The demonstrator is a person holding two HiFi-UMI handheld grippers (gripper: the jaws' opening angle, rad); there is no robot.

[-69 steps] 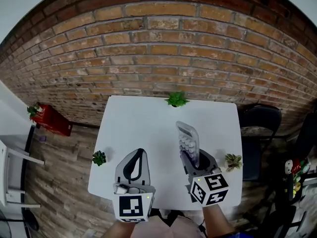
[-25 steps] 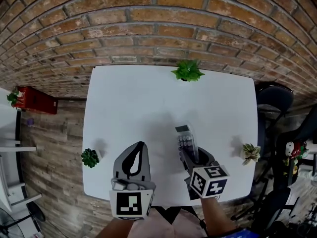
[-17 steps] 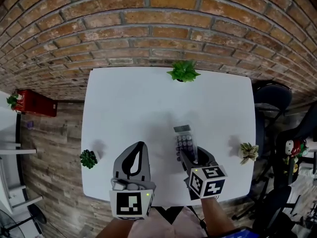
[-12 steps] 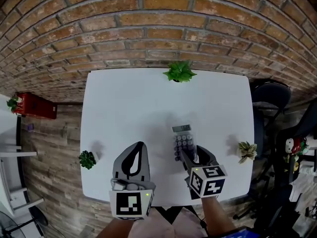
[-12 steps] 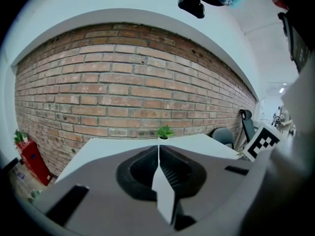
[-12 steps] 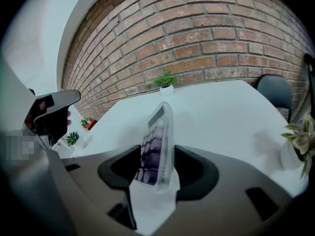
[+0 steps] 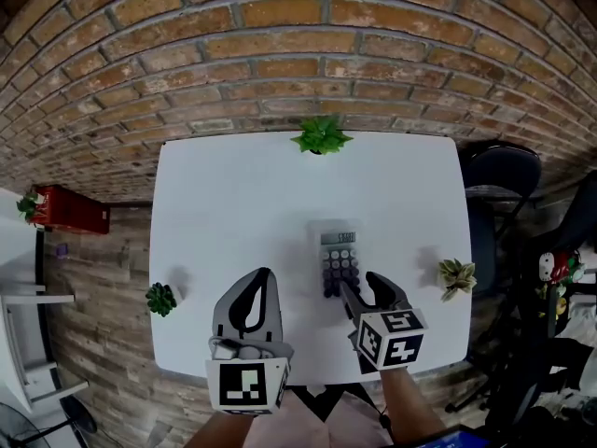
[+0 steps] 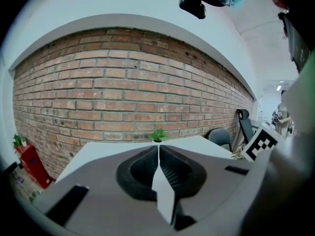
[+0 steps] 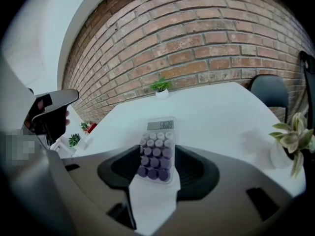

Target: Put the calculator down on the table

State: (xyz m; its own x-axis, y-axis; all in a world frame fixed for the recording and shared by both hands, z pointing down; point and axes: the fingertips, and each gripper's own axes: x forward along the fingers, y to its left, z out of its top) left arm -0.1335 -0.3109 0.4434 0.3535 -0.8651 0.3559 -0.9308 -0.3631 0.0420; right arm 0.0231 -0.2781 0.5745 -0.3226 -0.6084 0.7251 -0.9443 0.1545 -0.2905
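Calculator lies flat on the bench, on the near side of the plant. The right hand-held gripper is just behind it, and the left hand-held gripper is idle, nearer than the plant and to its left.

Left gripper view: the jaws are together and hold nothing.

Right gripper view: the jaws have just been opening and stand apart. The calculator's near end is between them, not pressed. If this hand-held gripper retreats crookedly, I think a pad may catch that end and drag it.
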